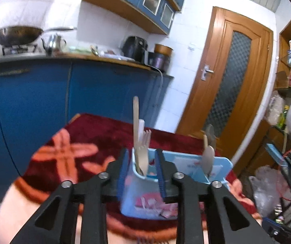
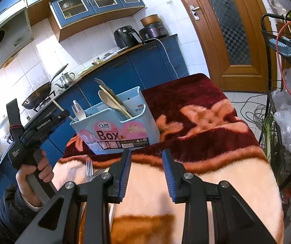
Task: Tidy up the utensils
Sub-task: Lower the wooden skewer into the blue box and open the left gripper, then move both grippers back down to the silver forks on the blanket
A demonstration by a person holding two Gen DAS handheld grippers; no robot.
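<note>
Both tools standing partly open by the blue box, neither one gripping anything.

The left tool (image 1: 141,174) is hovering at the box (image 1: 145,199), its narrowly parted jaws straddling the near compartment's corner without pressing; just beyond its tips a wooden fork (image 1: 143,158) and a stick are standing in that compartment, and a wooden spoon (image 1: 208,158) is leaning in the far one to its right. The right tool (image 2: 146,174) is hanging over the blanket-covered surface (image 2: 206,126), its jaws narrowly apart with nothing between them; the box (image 2: 117,136) is sitting just ahead of its tips. Left of its left jaw, metal forks (image 2: 89,168) are lying on the blanket. Further left, a hand (image 2: 33,172) is holding the other tool's grip.
</note>
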